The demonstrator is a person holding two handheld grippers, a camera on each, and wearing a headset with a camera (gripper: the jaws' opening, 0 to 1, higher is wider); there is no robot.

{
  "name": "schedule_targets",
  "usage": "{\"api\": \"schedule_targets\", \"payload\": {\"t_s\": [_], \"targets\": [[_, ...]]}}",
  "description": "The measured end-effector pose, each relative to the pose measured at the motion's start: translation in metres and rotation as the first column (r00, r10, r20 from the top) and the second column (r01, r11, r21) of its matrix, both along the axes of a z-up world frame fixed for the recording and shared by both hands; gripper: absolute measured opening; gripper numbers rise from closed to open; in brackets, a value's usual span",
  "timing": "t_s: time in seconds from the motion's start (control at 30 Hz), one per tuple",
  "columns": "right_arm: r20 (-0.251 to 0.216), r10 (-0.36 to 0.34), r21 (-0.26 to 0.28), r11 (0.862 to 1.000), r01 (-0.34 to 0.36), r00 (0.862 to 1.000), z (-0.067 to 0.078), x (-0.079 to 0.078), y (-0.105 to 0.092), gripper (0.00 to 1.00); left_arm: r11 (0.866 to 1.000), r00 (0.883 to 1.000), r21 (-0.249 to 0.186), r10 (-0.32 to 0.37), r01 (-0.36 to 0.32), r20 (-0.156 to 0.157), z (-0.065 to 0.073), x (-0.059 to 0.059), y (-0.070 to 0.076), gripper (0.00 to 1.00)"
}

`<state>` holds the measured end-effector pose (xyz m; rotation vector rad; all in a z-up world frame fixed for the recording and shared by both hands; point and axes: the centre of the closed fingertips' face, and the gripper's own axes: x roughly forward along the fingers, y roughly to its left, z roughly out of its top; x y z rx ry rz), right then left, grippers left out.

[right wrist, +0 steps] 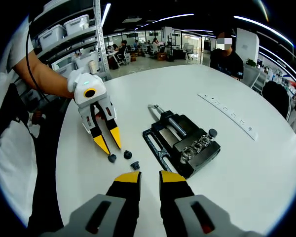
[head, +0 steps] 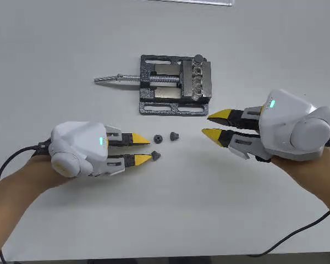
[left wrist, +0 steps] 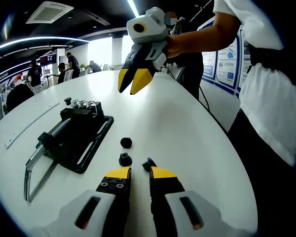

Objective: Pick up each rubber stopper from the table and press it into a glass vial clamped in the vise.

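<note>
1. Starting at the left gripper (head: 146,149): its jaws stand part open with a narrow gap and grip nothing. It sits low over the table (head: 71,66), on the near side of the vise (head: 173,93).
2. The first stopper (head: 155,155) lies at the tip of one jaw of this gripper. Whether it touches or is just clear cannot be told. The second stopper (head: 158,139) and the third stopper (head: 174,135) lie just beyond, between that gripper and the vise.
3. The right gripper (head: 210,124) is open wider and is empty. It is held off the near corner of the vise, apart from the loose stoppers.
4. Handling, as a judgement:
   - Each stopper is small, dark rubber, so it is probably light, soft and grippy.
   - It will give under the pinch and may roll if nudged.
   - Take hold across what appears to be the wider head, leaving the narrow end free to enter the glass.
5. The vials (right wrist: 196,146) stand upright in a row in the vise. Three mouths are open. The vial at the far end of the row carries a fitted stopper (head: 198,58). Glass is stiff and fragile, so press straight down with moderate force.
6. Writing:
   - None is legible on the grippers, stoppers or vise.
   - A ruler strip (right wrist: 227,113) beyond the vise carries marks too small to read.
   - The wall posters (left wrist: 229,54) are blurred.
</note>
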<state>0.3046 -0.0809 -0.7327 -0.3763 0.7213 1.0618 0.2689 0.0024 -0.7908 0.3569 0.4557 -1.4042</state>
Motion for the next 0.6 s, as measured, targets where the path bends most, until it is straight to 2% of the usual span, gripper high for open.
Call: {"api": "schedule_targets", "payload": {"t_s": [0.23, 0.37, 0.6], "targets": [[0.0, -0.003, 0.001, 1.0, 0.003, 1.0, 0.0002, 0.0, -0.0007, 0.14, 1.0, 1.0, -0.012, 0.007, -0.007, 0.0, -0.0003, 0.0007, -0.0023, 0.1], [-0.002, -0.004, -0.001, 1.0, 0.004, 1.0, -0.0009, -0.0008, -0.0017, 0.14, 1.0, 1.0, -0.009, 0.002, -0.002, -0.007, -0.0021, -0.0022, -0.0019, 0.1], [-0.003, -0.004, 0.002, 1.0, 0.004, 1.0, -0.001, -0.0012, -0.0011, 0.14, 1.0, 1.0, -0.002, -0.011, 0.011, -0.002, -0.0032, -0.0031, -0.0008, 0.11]]}}
